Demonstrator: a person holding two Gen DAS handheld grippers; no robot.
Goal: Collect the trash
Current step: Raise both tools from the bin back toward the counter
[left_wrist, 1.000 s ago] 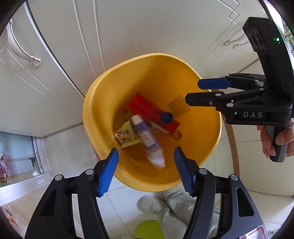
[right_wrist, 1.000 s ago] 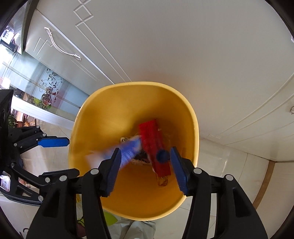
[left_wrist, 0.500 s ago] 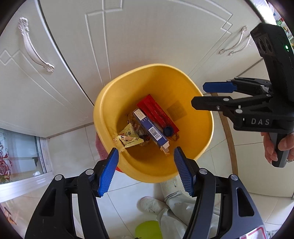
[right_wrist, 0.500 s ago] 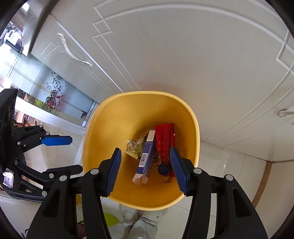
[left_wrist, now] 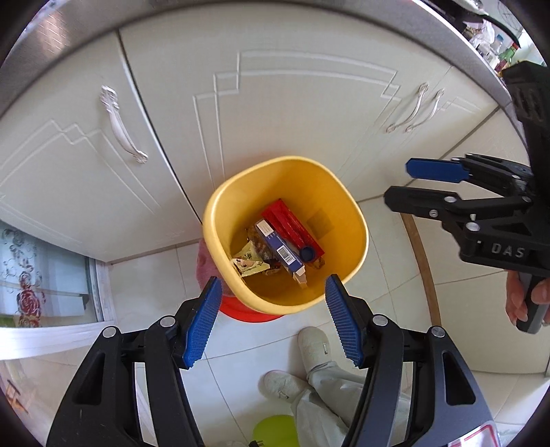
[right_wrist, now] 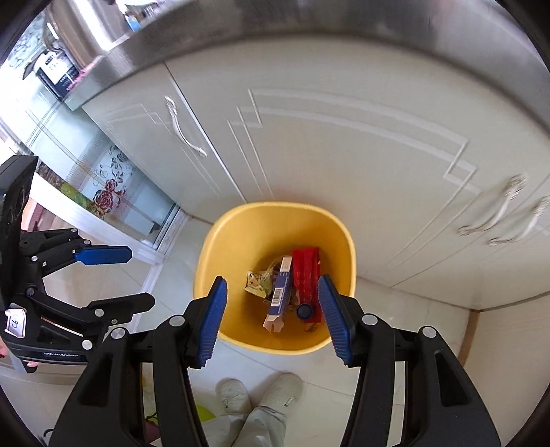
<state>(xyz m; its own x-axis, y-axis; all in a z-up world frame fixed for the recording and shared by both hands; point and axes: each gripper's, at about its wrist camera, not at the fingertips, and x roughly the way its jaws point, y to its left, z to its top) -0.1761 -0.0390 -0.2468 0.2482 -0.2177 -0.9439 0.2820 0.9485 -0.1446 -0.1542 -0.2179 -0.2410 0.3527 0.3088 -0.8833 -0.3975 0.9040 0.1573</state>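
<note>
Left hand-held gripper (left_wrist: 271,316): we see its blue pads standing apart with nothing between them, above the near rim of the bin.
Right hand-held gripper (right_wrist: 271,316): its jaws stand apart too and carry nothing; in the left wrist view it hangs off to the right (left_wrist: 402,185), a hand (left_wrist: 526,302) on its grip.
Yellow bin (left_wrist: 347,268): it stands on the tiled floor (left_wrist: 388,282) straight ahead of and below both grippers, its far rim close to the cabinet doors (left_wrist: 292,103).
Open room: bare tile lies to the right of the bin and between the bin and the person's shoes (right_wrist: 233,392); the steel counter (right_wrist: 309,27) edge overhangs the cabinets beyond the bin.
Left side: a red object (left_wrist: 251,313) pokes out from under the bin on the near left, just past the left pad.
Writing: we read "DAS" on the right gripper's body (left_wrist: 507,251); a small tag reading "92" (right_wrist: 15,323) sits on the left gripper's body as seen from the right wrist.
Bin contents: a long red carton (left_wrist: 292,223), a blue box (left_wrist: 282,251) with a barcode and an open white flap lying beside it, a blue bottle cap (left_wrist: 308,254) touching the red carton's near end, and a yellowish snack wrapper (left_wrist: 249,263) left of the blue box.
Unreadable: print on the carton, the box and the wrapper is too small for us to make out.
</note>
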